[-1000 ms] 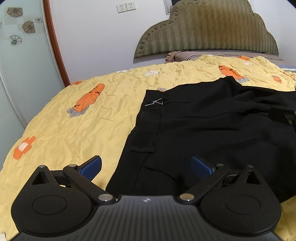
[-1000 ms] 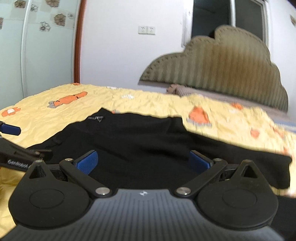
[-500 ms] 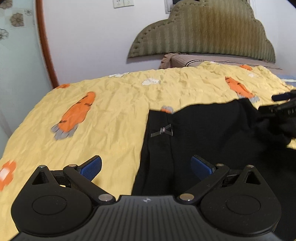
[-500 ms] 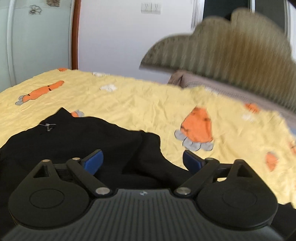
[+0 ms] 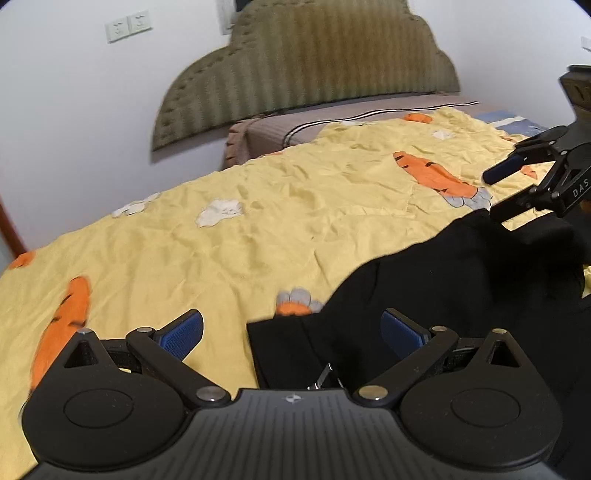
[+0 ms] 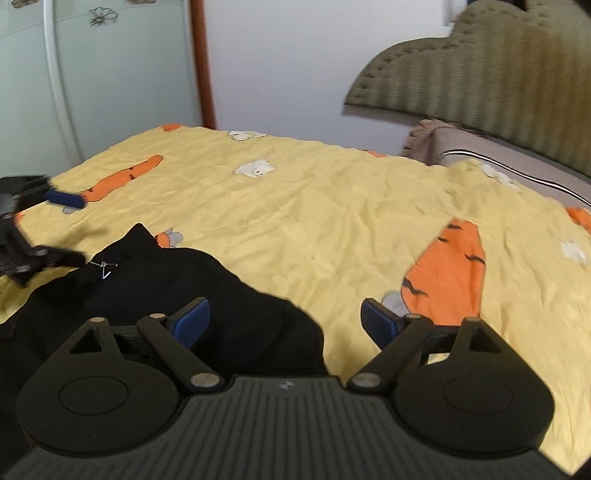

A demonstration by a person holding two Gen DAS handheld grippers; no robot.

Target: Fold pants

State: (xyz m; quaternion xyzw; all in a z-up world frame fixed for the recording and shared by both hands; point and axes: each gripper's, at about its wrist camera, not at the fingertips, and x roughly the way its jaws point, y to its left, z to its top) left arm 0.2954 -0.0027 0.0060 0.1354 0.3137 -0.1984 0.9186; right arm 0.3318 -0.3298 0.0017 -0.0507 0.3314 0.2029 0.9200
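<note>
Black pants (image 5: 461,280) lie on the yellow bedspread (image 5: 258,229); in the right wrist view the pants (image 6: 155,288) fill the lower left, with a small metal clasp (image 6: 104,268) on the waistband. My left gripper (image 5: 291,334) is open, low over the waistband's far corner, which sits between its jaws. My right gripper (image 6: 286,321) is open over the pants' other far edge, one pad above cloth, one above bedspread. Each gripper shows in the other's view: the right gripper (image 5: 517,188) at right, the left gripper (image 6: 44,225) at left.
The bedspread (image 6: 332,221) has orange carrot and white rabbit prints. A padded olive headboard (image 5: 314,62) and a brown mattress end (image 5: 332,125) stand behind. A white wall with sockets (image 5: 127,26) and a glass wardrobe door (image 6: 92,92) lie beyond.
Both grippers have moved forward over the pants to their far edge. The left now straddles the waistband corner; the right has swung to the edge beside the carrot print. Both stayed open.
</note>
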